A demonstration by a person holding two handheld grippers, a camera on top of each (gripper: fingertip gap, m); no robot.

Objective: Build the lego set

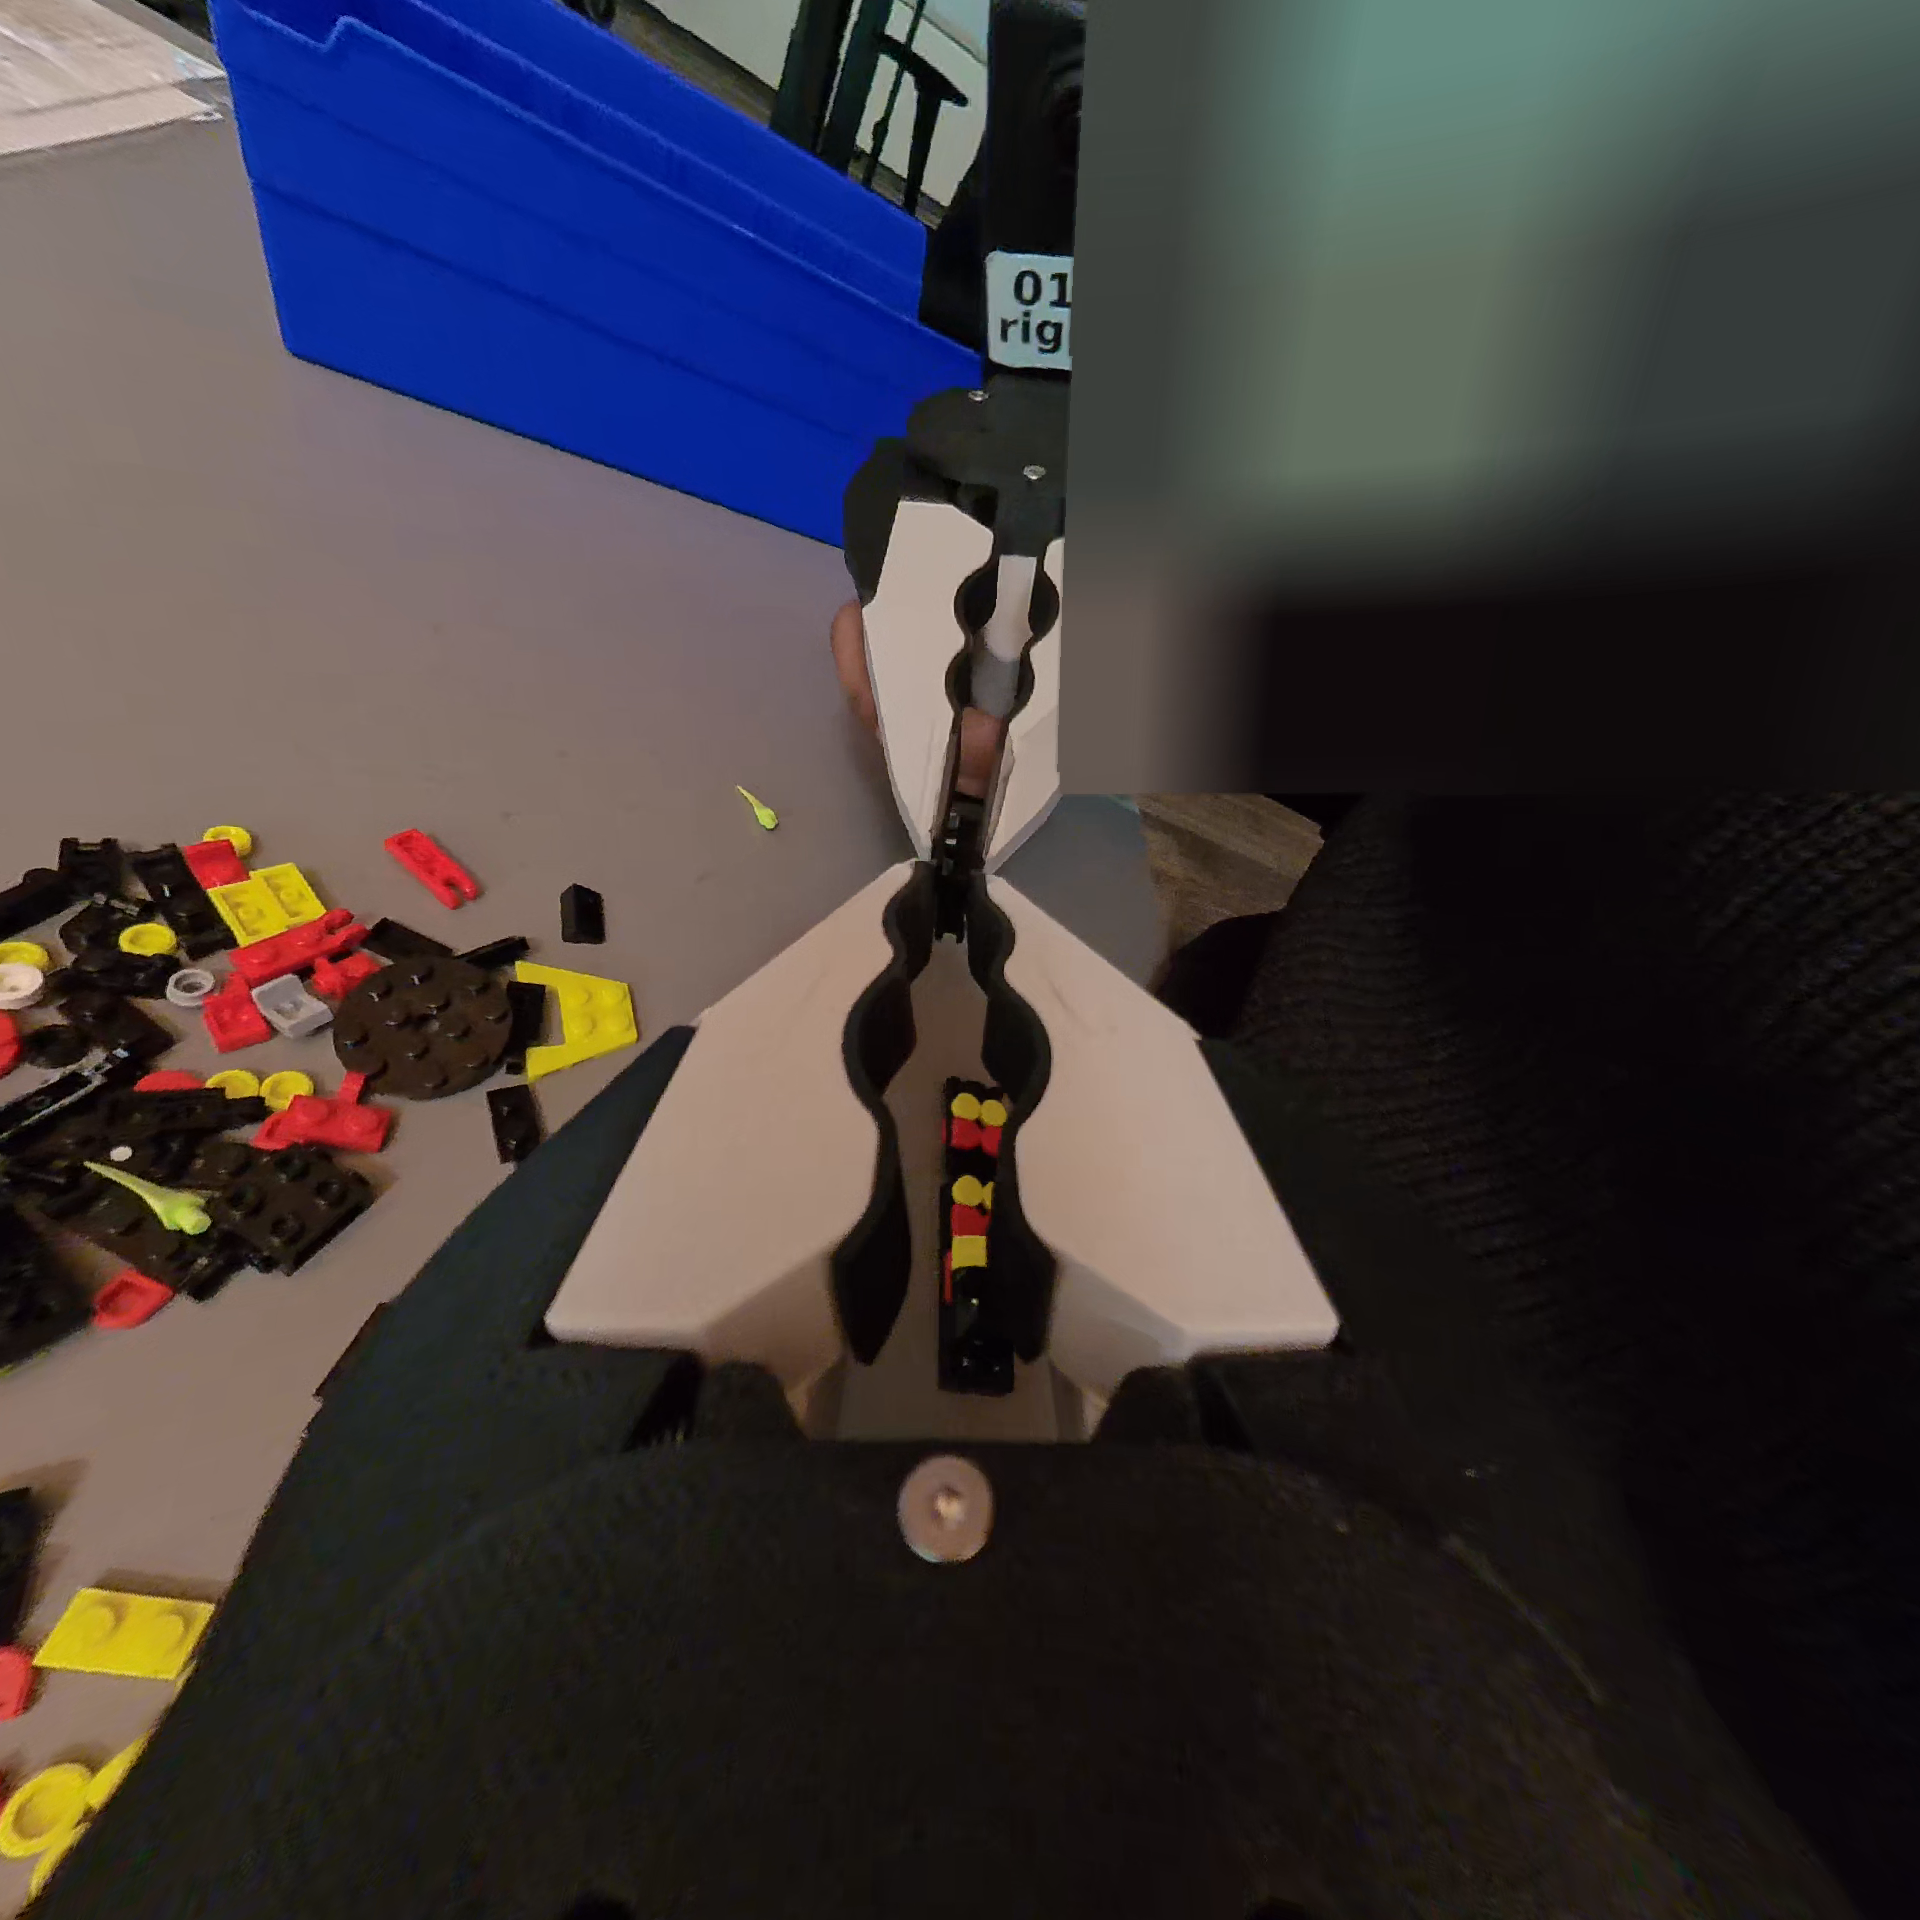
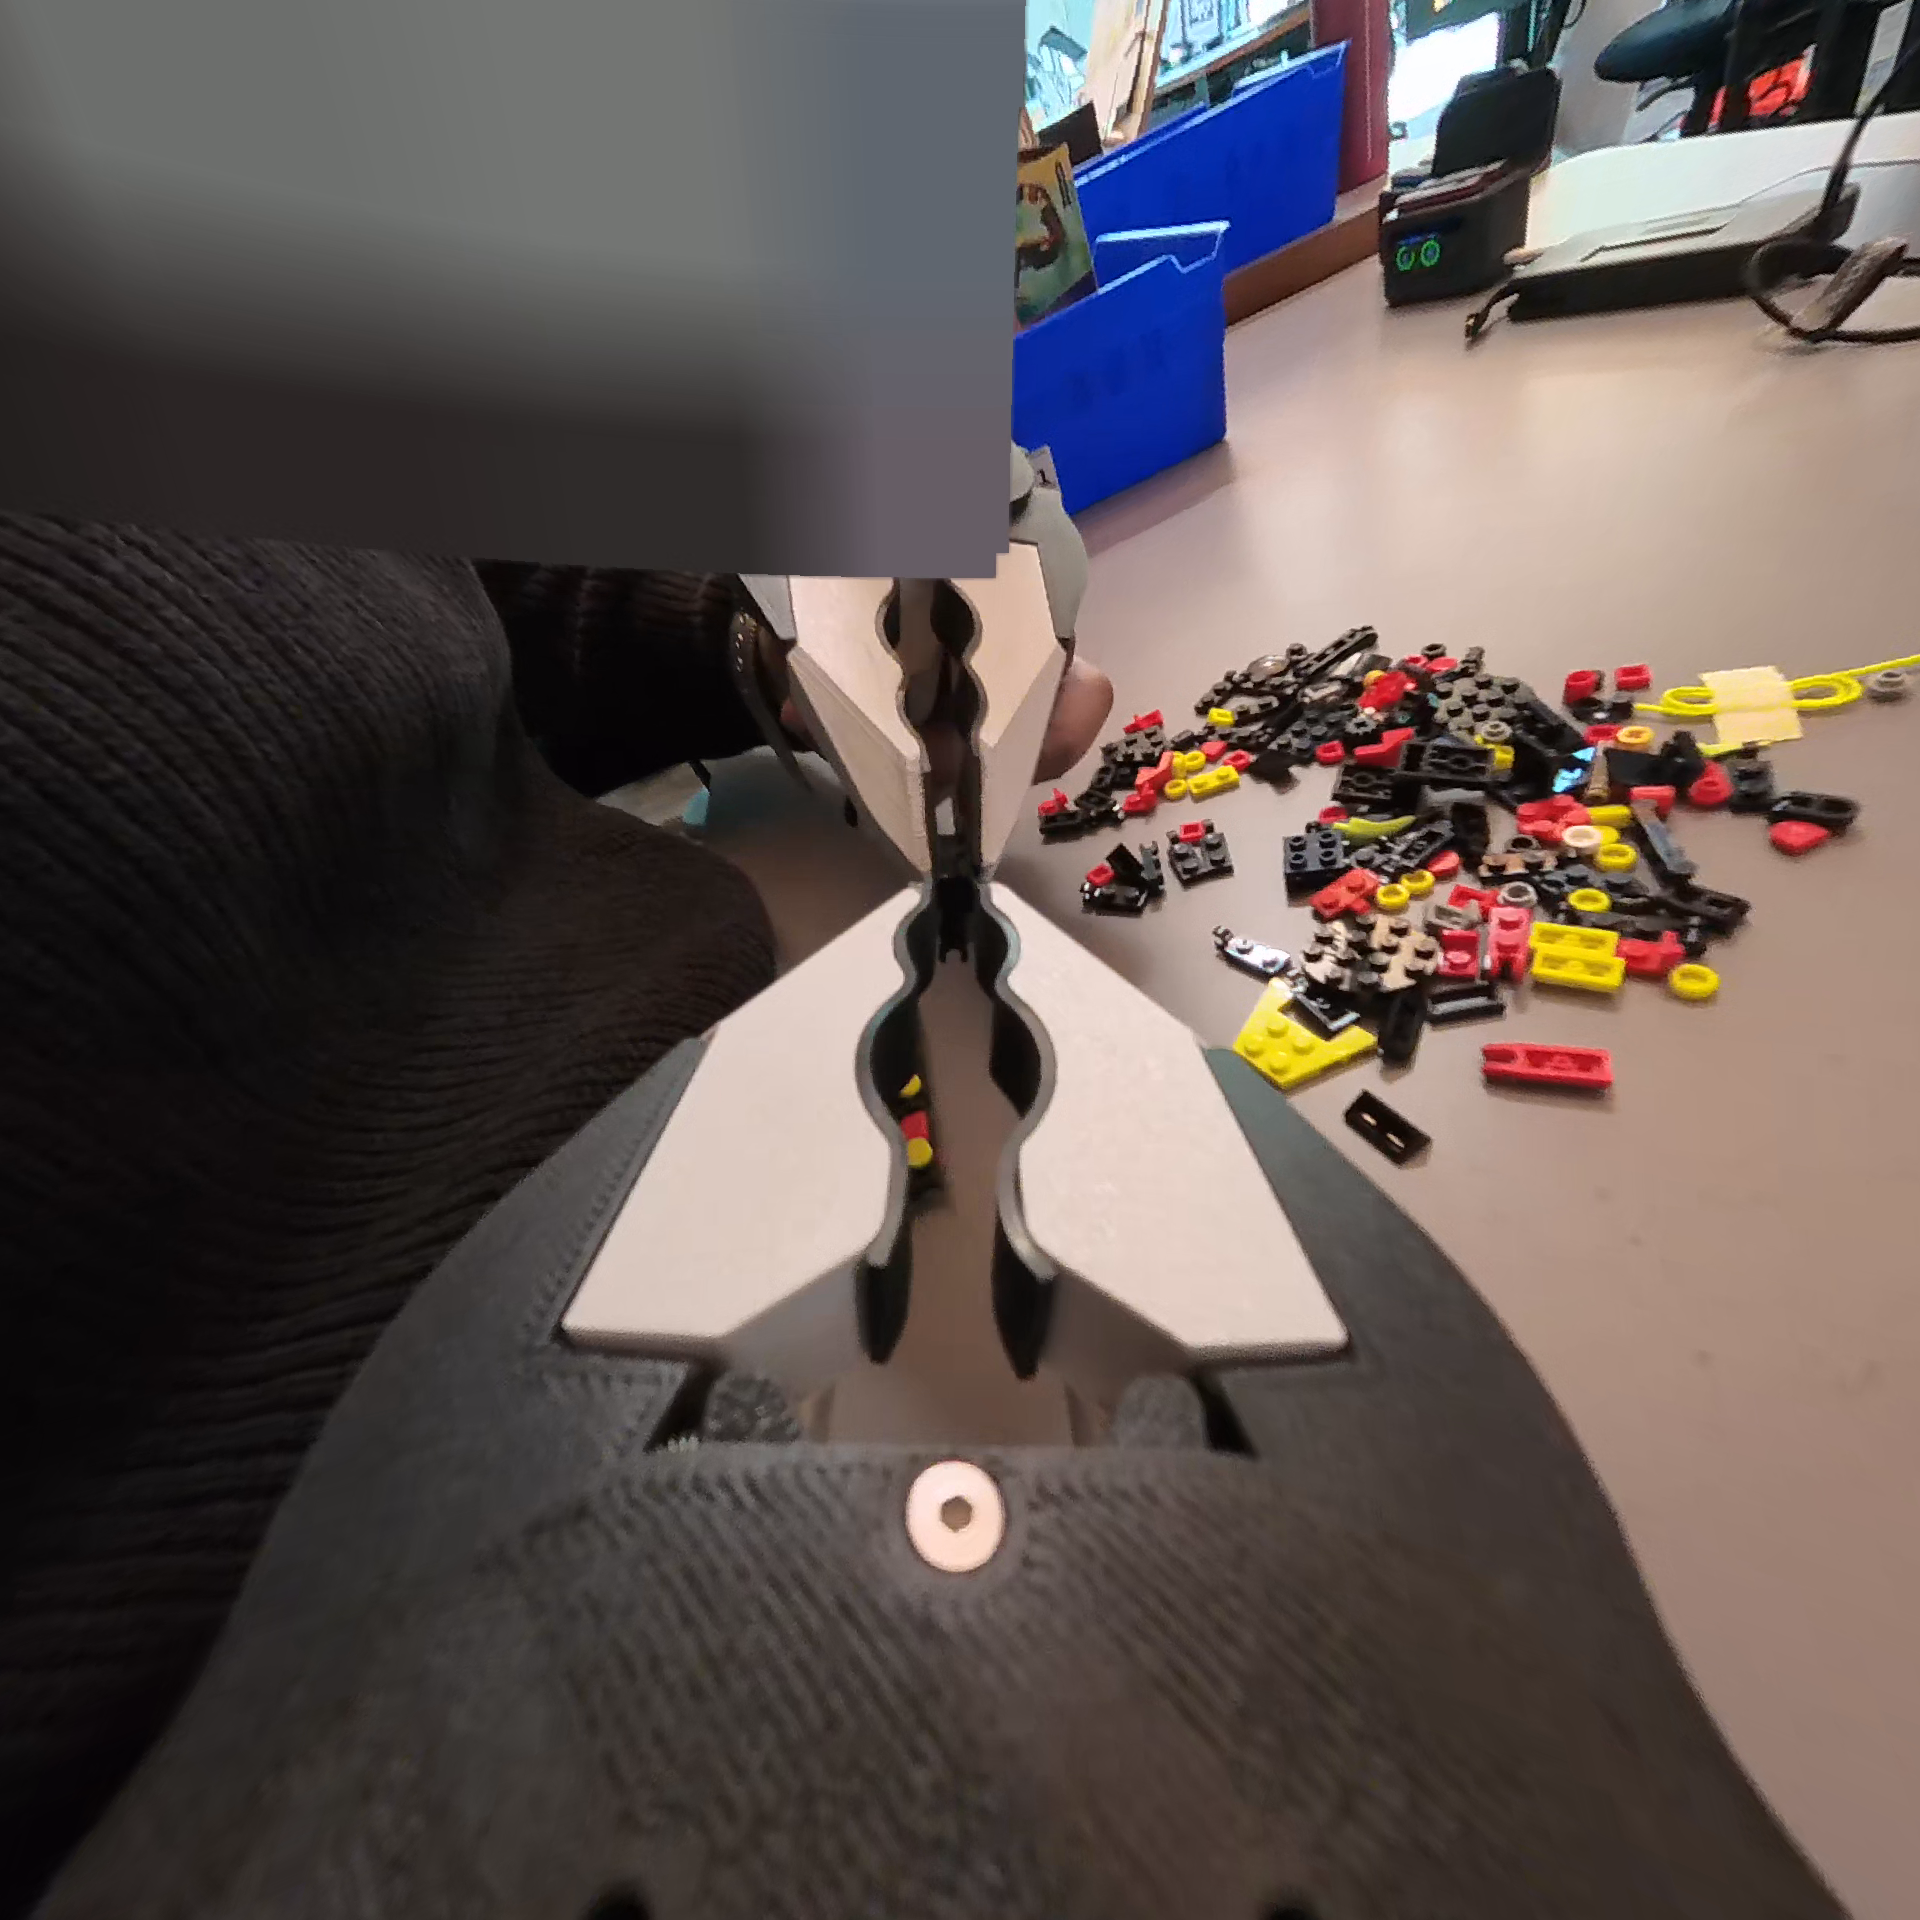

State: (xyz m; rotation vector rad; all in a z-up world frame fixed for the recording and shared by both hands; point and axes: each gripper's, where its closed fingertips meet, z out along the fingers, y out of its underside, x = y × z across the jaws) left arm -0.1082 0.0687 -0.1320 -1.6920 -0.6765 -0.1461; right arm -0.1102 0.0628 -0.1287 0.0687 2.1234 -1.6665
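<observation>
Ahead of my left claw and off to its left, a blue bin (image 1: 582, 281) stands on the grey table (image 1: 468, 644), dark chair legs (image 1: 883, 94) beyond it. Past my right claw, to its right, more blue bins (image 2: 1132, 384), a black box with green lights (image 2: 1444, 244), a white machine (image 2: 1704, 197), bright windows behind.

Loose bricks (image 2: 1455, 842) and blue bins (image 1: 582, 270) flanking bare tabletop (image 1: 416, 644)

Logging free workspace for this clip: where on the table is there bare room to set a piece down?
Bare table between the blue bin and the loose brick pile; also nearer than the red plate. The pile itself is crowded.
</observation>
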